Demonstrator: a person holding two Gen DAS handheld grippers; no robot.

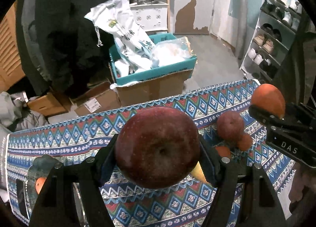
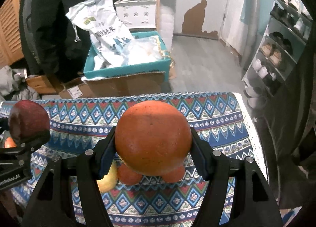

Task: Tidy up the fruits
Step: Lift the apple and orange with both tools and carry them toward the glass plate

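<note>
Left gripper (image 1: 158, 159): jaws clamped on a dark red apple (image 1: 158, 148), one pad on each flank; the apple hangs above the patterned cloth (image 1: 79, 138), not resting on it
Right gripper (image 2: 153, 152): jaws closed around a big orange (image 2: 153, 138), likewise lifted off the cloth; in the left view this gripper shows at the right edge, the orange above its fingers
Fruit on the cloth: a second apple (image 1: 230, 125) sits near the far right part, with a small orange (image 1: 244, 142) touching its lower right side; another small orange (image 1: 223, 151) lies just beside them; a yellow fruit (image 1: 199, 172), kind unclear, peeks out below the held apple
Right view of the same cluster: two small oranges (image 2: 129, 174) show under the held orange, the yellow fruit (image 2: 107, 179) just left of them
Left edge: a bit of orange fruit (image 1: 40, 183) behind the left finger; whether it rests in a dish or on the cloth, I cannot tell
Destination: no bowl or tray clearly visible; where the sorted fruit belongs is not shown
Progress: judged early to middle; two fruits are in hand, neither yet placed; apple, small oranges and yellow fruit lie mixed in one cluster, so no grouping by kind looks finished
Left to do: set down both held fruits, then gather the remaining ones
</note>
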